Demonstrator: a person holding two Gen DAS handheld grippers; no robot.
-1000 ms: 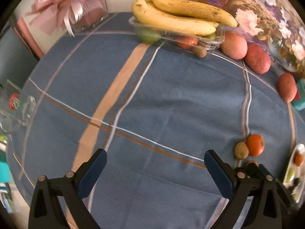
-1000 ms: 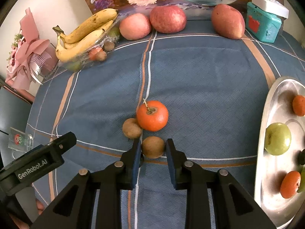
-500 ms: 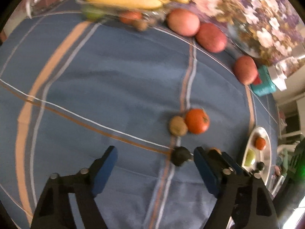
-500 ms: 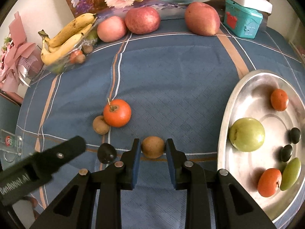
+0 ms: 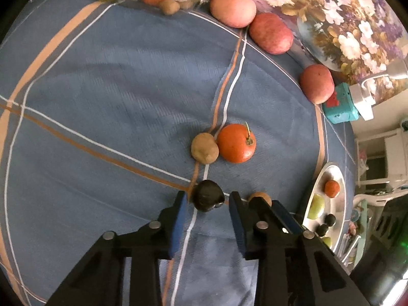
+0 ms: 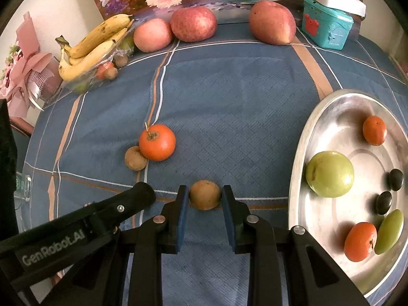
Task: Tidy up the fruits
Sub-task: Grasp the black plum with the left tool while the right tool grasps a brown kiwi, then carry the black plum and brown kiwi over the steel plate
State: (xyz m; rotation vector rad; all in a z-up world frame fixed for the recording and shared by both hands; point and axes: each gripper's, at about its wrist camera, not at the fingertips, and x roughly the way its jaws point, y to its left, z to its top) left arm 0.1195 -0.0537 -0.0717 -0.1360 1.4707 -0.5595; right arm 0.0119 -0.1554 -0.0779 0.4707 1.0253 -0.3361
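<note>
Left gripper (image 5: 206,201) jaws closing around the dark plum (image 5: 207,195); narrow gaps remain, pads not pressing yet. Plum sits on the blue tablecloth (image 5: 127,89), at 6 o'clock from the small kiwi (image 5: 204,148). Right gripper (image 6: 204,199) pinches a brown kiwi (image 6: 204,198). Plum probably light, smooth, bruisable: grip across its widest middle, gently.
</note>
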